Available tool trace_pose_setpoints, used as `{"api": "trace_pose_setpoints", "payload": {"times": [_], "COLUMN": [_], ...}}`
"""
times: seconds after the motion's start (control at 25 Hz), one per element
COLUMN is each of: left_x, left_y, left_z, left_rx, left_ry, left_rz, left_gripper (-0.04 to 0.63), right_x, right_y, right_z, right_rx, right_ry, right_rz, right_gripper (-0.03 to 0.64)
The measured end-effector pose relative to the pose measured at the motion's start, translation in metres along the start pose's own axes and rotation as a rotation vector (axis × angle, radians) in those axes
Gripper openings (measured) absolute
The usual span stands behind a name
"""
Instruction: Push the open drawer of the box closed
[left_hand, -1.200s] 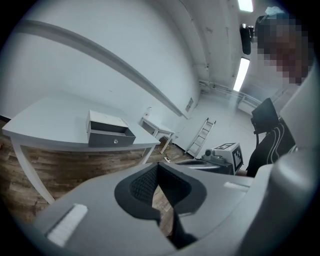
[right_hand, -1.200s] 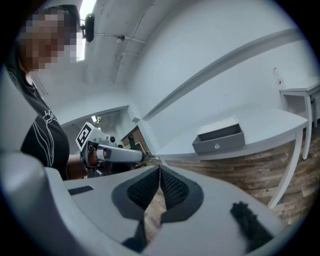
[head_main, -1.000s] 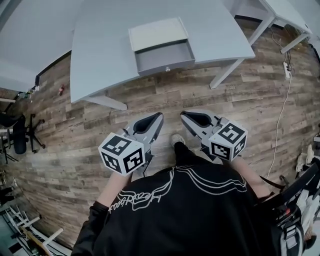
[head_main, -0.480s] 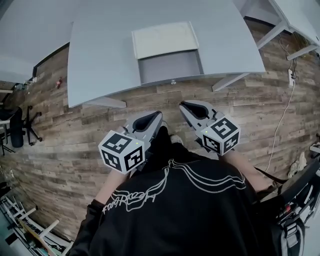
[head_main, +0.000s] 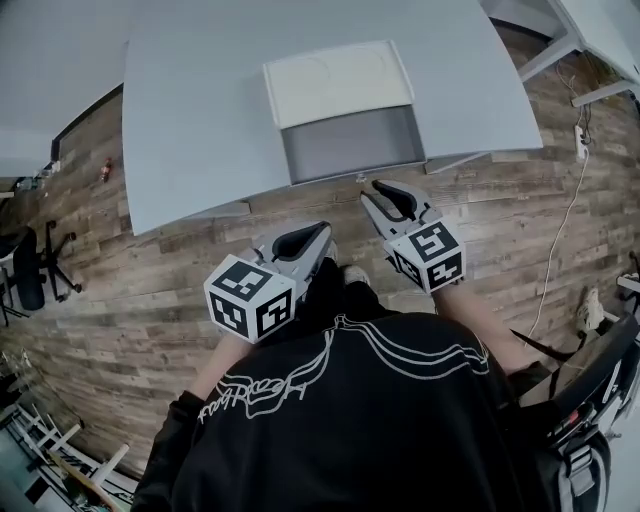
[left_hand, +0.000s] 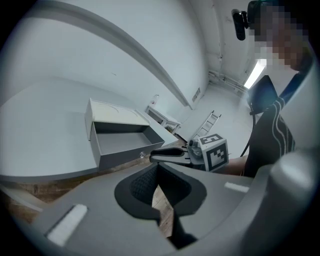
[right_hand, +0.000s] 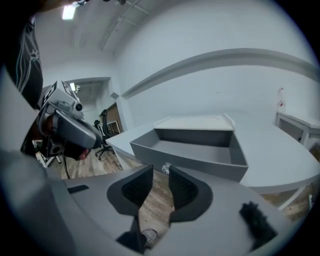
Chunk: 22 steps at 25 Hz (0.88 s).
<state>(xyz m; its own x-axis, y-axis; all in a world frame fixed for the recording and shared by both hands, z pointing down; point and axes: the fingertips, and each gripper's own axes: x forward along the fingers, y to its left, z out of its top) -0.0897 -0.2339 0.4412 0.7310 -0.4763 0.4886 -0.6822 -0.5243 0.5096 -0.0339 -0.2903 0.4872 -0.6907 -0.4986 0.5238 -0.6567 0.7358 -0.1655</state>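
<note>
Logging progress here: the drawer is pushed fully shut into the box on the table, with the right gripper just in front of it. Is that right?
Not quite. The drawer is open, pulled out of the box, and the head view shows its grey inside. The rest holds: the box stands on the table, and the right gripper is just in front of the drawer.

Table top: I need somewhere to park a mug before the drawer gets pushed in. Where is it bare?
The table is bare in a wide stretch left of the box and a narrower one to its right. The front edge is crowded: the open drawer reaches it, and the right tongs hang just short of its knob.
</note>
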Motion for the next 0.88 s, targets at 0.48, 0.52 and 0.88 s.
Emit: {"api": "trace_pose_setpoints", "payload": {"times": [0.48,0.52,0.88], "left_x": [0.007,0.006,0.010], "left_y": [0.023,0.025,0.034], "left_z": [0.003,0.004,0.008], "left_rx": [-0.011,-0.014,-0.028], "left_ry": [0.036,0.036,0.036], "left_rz": [-0.044,-0.045,-0.052], "left_gripper": [0.006,0.006,0.006], "right_x": [0.027,0.028,0.028], "right_y": [-0.008,-0.008,-0.010], "right_z": [-0.011,-0.010,-0.009], "right_rx": [-0.002,0.004,0.029], "right_ry": [0.048,0.049,0.053], "right_rz": [-0.055,-0.057,-0.055], "right_gripper": [0.083,0.074,0.071]}}
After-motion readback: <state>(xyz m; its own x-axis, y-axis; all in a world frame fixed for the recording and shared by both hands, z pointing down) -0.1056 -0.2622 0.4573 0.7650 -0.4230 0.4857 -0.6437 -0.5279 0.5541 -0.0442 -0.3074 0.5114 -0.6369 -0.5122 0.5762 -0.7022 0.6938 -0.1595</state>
